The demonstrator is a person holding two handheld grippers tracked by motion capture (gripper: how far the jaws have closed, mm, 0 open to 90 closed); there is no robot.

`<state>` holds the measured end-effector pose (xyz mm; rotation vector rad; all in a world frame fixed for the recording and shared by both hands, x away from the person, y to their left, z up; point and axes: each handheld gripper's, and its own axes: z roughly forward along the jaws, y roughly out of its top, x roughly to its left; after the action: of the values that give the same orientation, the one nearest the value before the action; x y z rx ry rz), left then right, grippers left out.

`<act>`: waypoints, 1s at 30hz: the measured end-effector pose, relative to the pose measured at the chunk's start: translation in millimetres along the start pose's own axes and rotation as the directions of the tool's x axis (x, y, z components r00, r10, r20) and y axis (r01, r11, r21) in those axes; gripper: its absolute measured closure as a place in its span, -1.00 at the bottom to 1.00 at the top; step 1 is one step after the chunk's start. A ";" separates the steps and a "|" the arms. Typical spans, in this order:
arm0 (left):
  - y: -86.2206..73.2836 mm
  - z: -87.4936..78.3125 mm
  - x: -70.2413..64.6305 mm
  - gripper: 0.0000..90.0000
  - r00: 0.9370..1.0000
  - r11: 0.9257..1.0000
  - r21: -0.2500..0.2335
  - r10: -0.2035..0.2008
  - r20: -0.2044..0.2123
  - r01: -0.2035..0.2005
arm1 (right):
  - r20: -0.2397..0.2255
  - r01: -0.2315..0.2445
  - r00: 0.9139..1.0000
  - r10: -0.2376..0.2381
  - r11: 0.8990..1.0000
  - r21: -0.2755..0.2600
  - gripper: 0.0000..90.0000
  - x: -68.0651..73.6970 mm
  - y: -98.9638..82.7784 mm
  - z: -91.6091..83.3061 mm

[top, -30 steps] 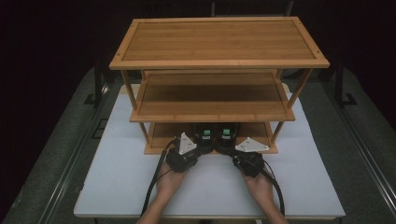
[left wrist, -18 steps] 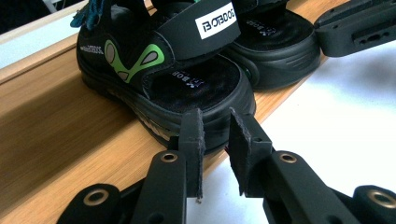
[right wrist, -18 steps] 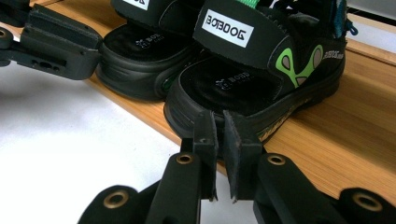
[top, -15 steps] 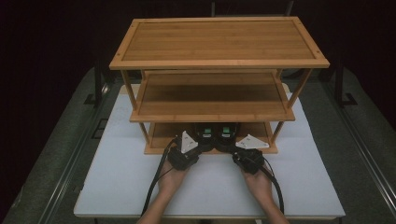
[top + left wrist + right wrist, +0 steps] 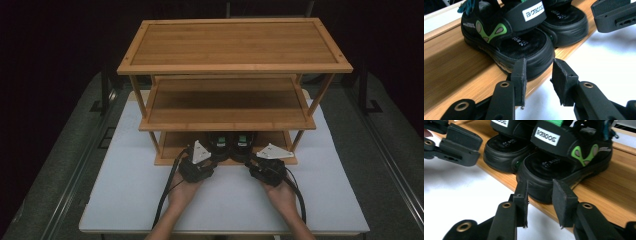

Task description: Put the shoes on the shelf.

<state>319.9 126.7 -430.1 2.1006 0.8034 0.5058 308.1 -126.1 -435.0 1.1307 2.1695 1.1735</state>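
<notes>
The pair of black sandals [image 5: 230, 145] stands on the bottom shelf of a three-tier wooden rack [image 5: 235, 42], at the shelf's front edge, toes toward the person.

High view: the rack stands on a white table [image 5: 130, 200]. The left gripper [image 5: 207, 159] and the right gripper [image 5: 250, 161] lie low over the table just in front of the bottom shelf, each held in a hand [image 5: 182, 192] entering from the bottom edge. The left gripper points at the left sandal, the right gripper at the right one. The state of the jaws cannot be read from this view.

Left gripper view: the left gripper [image 5: 539, 80] has its jaws parted with a clear gap between them. They sit just in front of the toe of the left sandal [image 5: 524, 45], which has a black sole, green side accents and a white label on its strap. The jaws hold nothing. The second sandal [image 5: 566, 20] stands just beside it.

Right gripper view: the right gripper [image 5: 540, 200] also has its jaws parted and holds nothing. They sit just in front of the toe of the right sandal [image 5: 554, 167]. The other gripper [image 5: 459, 145] appears at upper left.
</notes>
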 end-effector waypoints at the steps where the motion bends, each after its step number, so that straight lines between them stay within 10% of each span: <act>1: 0.0 0.0 0.0 0.34 1.000 1.000 0.000 0.000 0.000 0.000 | -0.013 -0.010 1.000 0.010 1.000 -0.006 0.32 -2.9 -0.4 -2.8; 30: -6.1 -25.5 7.4 -0.34 0.998 0.999 0.010 -0.050 0.041 0.050 | -0.100 -0.084 0.991 0.089 0.995 0.053 -0.28 -37.7 -19.7 -32.9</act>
<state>307.9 148.7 -419.4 2.0867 0.8341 0.4317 298.6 -179.1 -433.7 1.2216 2.2567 1.2475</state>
